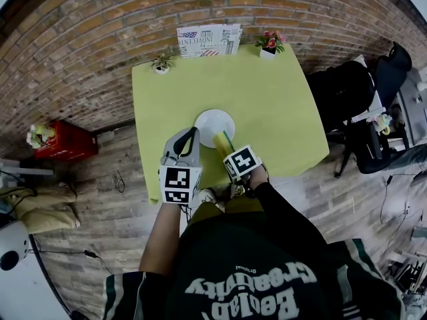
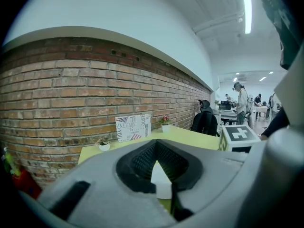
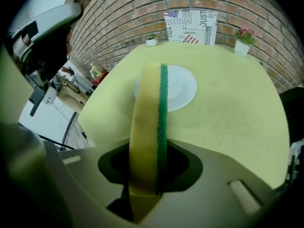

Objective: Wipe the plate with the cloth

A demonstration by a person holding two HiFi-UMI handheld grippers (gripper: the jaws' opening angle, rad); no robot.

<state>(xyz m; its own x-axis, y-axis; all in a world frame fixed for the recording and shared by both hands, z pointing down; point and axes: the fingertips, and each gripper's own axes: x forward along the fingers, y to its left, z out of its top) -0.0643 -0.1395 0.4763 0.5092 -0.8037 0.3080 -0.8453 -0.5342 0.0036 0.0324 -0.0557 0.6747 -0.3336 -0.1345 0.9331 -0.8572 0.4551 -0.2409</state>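
One plate (image 1: 213, 126), one sponge (image 3: 147, 108) in right gripper (image 1: 227, 150) jaws, left gripper (image 1: 189, 141) jaws closed

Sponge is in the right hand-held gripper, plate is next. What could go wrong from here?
1. The plate lies loose on the table; the left hand-held gripper beside its rim grips nothing, so a sideways push could slide it.
2. The right hand-held gripper holds the sponge on edge with much sticking out; it may bend and wipe with only a narrow strip.
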